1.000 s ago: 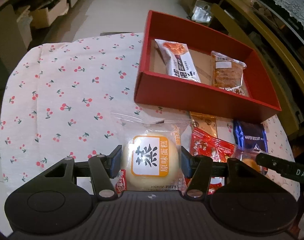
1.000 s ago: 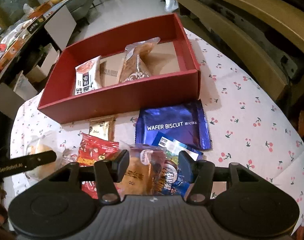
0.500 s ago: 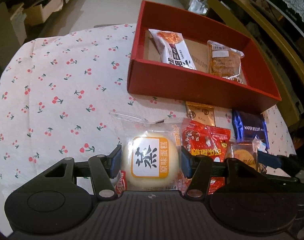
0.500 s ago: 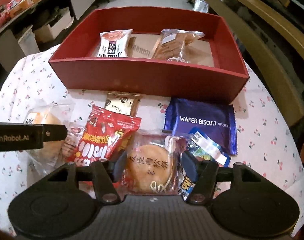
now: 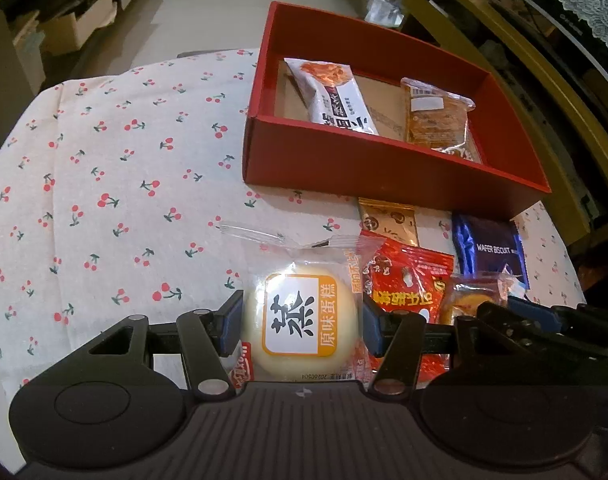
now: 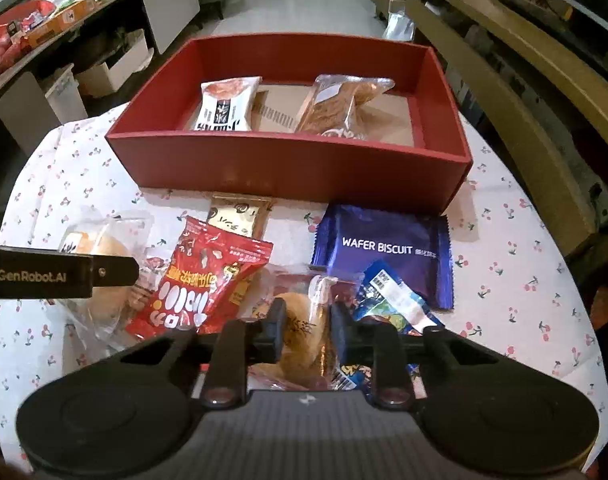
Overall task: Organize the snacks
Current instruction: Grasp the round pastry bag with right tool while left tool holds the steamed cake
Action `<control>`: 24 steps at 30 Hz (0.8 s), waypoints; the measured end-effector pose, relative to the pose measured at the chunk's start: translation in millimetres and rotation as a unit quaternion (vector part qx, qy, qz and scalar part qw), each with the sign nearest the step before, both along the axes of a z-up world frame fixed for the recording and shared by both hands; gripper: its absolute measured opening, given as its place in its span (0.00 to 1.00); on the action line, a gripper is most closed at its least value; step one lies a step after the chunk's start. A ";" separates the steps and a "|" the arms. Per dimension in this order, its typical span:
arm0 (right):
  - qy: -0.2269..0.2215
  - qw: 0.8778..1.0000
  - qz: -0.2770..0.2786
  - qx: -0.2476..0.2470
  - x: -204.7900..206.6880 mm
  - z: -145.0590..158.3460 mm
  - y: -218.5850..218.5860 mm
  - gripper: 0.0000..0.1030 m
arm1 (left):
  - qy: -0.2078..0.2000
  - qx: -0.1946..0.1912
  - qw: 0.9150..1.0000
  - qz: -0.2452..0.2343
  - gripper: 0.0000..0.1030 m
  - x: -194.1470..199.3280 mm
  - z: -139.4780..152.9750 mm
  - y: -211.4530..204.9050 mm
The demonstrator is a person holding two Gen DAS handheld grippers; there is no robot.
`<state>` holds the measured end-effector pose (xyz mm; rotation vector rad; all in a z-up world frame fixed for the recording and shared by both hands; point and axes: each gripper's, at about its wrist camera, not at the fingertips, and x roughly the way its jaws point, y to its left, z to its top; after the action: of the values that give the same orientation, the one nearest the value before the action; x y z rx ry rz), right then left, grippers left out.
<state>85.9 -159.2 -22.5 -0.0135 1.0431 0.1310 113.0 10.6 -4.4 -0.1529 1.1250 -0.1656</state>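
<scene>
Gripping stage: left tongs [image 5: 302, 320] clamp the steamed cake pack [image 5: 300, 320], right tongs [image 6: 304, 334] pinch the round pastry pack [image 6: 300, 332], both just before the red box [image 6: 288, 168]; next lift each over its near wall.

Right gripper [image 6: 303, 330]: jaws closed on a clear-wrapped round pastry [image 6: 300, 332] at the table's near edge. Red box [image 6: 288, 168] toward the far edge, holding two packets. Between them lie a red snack bag [image 6: 202, 280] and a purple wafer biscuit pack [image 6: 388, 248].
</scene>
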 end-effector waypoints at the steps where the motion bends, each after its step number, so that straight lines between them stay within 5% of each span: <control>1: -0.002 1.000 0.000 0.000 -1.0 0.8 -0.8 0.32 | -0.001 -0.001 1.000 -0.001 0.62 -0.6 0.6 -0.3; 24: 0.008 0.996 -0.043 0.079 -19.4 8.5 -34.3 0.32 | -0.005 -0.012 1.000 -0.022 0.63 -4.7 5.0 -4.5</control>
<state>66.5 -193.5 -14.0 0.1750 1.0458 0.1352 108.4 6.1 0.6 -0.1482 1.1172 -0.2187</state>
